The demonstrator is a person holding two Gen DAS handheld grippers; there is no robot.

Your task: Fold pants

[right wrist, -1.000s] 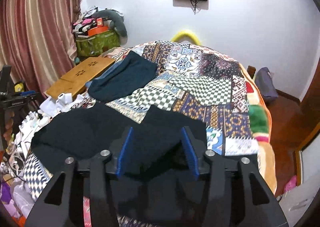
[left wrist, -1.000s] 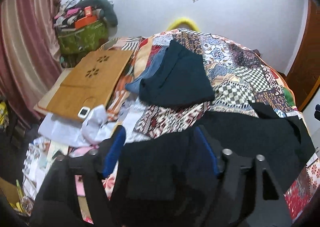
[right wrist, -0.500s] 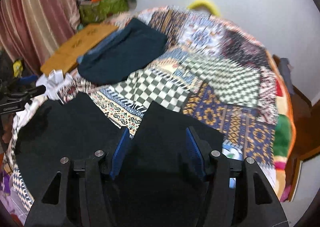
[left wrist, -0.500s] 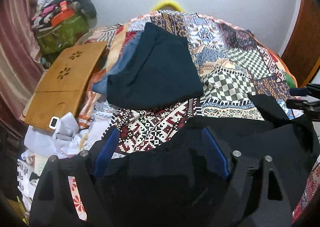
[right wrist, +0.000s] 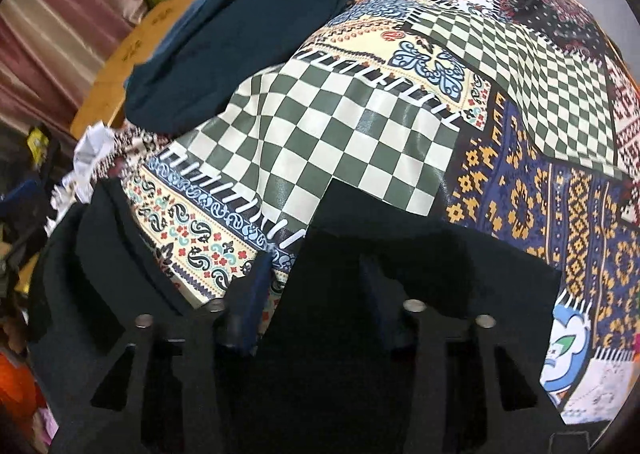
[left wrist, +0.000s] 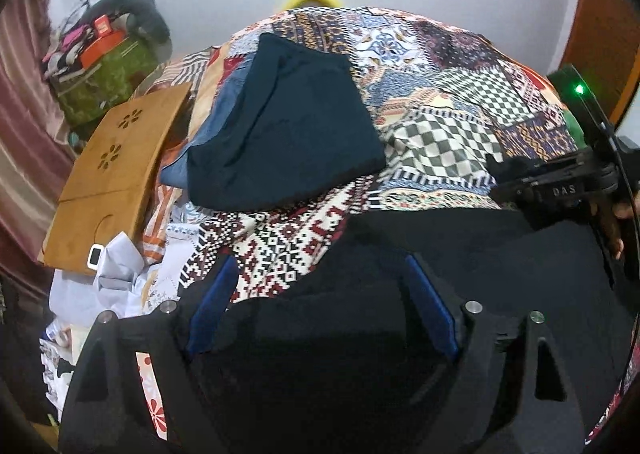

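Black pants [left wrist: 460, 254] lie spread on the near part of a patchwork bedspread [left wrist: 440, 101]; they also show in the right wrist view [right wrist: 400, 266]. My left gripper [left wrist: 320, 306] is open, its blue-padded fingers [left wrist: 210, 306] wide apart over the pants' left edge. My right gripper [right wrist: 316, 294] is open, its fingers [right wrist: 256, 294] low over a pant-leg end. The right gripper shows at the right of the left wrist view [left wrist: 560, 181].
A folded dark teal garment [left wrist: 288, 125] lies on a blue one at the bed's far left. A wooden lap tray [left wrist: 112, 173], crumpled white cloth [left wrist: 116, 274] and a green bag with clutter [left wrist: 108, 73] stand left. Curtain on the left, wall beyond.
Both grippers have tilted down and moved forward, closer to the pants. The right gripper has come into the left wrist view. The jaws stay open.
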